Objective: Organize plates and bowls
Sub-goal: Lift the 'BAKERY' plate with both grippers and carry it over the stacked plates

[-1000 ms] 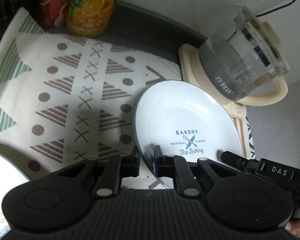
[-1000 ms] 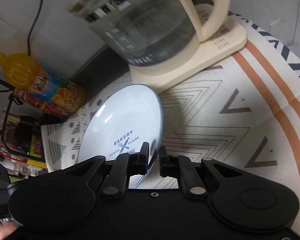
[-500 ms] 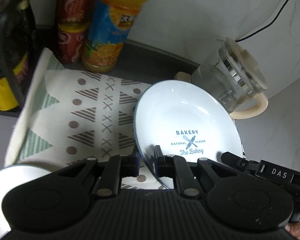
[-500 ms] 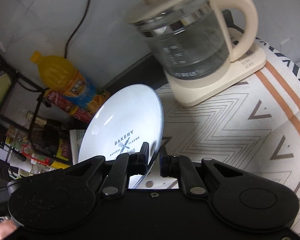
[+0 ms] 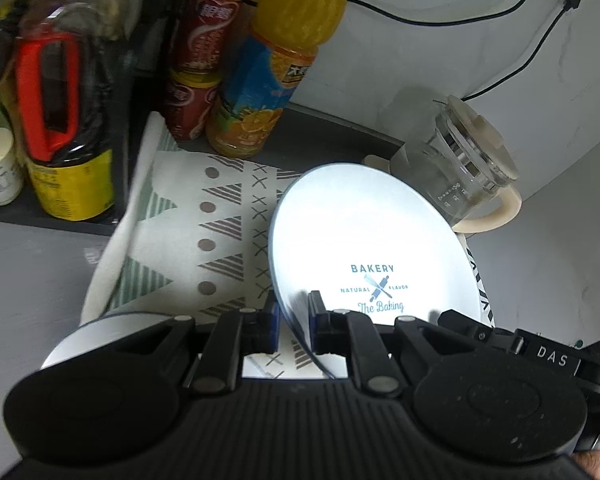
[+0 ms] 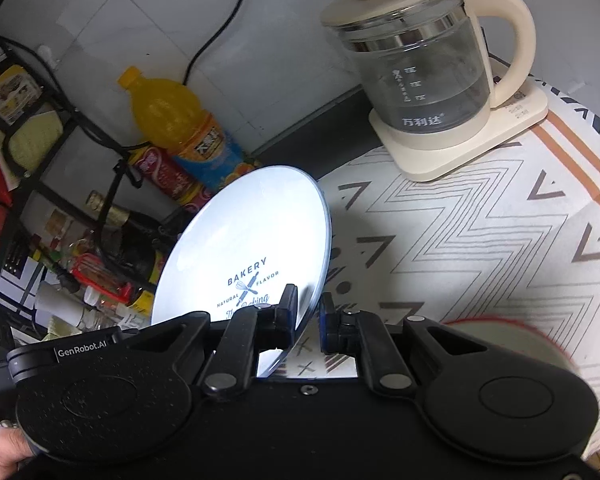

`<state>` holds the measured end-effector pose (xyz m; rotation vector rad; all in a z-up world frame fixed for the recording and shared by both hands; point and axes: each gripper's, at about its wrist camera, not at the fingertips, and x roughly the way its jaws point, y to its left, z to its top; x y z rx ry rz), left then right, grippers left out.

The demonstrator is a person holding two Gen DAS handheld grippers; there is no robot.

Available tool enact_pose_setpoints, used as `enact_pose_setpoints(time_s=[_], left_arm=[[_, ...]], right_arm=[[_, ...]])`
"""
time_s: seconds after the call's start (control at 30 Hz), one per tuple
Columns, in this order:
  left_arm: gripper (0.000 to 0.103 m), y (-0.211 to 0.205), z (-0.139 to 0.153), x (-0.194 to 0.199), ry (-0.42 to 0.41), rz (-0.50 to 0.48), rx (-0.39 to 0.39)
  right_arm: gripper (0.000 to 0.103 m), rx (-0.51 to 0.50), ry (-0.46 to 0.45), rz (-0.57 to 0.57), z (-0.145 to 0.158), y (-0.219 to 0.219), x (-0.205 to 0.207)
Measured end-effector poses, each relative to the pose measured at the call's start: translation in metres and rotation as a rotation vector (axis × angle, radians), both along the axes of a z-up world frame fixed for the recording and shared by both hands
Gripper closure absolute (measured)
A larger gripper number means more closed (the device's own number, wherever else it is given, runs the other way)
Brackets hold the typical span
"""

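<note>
In the left wrist view the left gripper (image 5: 293,322) pinches the near rim of the white plate (image 5: 374,248), lifted tilted above the patterned mat (image 5: 220,224), while in the right wrist view the right gripper (image 6: 308,314) clamps the same plate's (image 6: 252,236) rim, presumably sharing its weight for carrying.

Both hand-held grippers, left (image 5: 293,322) and right (image 6: 308,316), nearly closed, clamping.

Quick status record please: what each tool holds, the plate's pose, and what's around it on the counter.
left tool: shut on the plate rim
right tool: shut on the same plate's rim
plate: white, BAKERY print, tilted, held above the mat
mat: patterned, underneath
kettle: glass, on its cream base
juice bottle: by the wall
second dish: white rim, partly hidden
</note>
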<state>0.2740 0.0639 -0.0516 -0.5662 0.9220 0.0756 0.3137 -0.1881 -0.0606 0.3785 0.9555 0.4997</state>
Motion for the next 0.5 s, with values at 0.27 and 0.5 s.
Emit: enact_pose_setpoints(time_s=[0.27,0.5], left_arm=[[0.091,0.019,0.003,-0.033,-0.005,-0.016,-0.002],[0.091,0.037,0.000,-0.059,-0.002,-0.022,-0.011]], right_arm=[[0.092,-0.002,-0.025,-0.007,0.002,0.019,-0.037],[0.092,-0.009,-0.024,-0.006,-0.003,0.035,-0.064]])
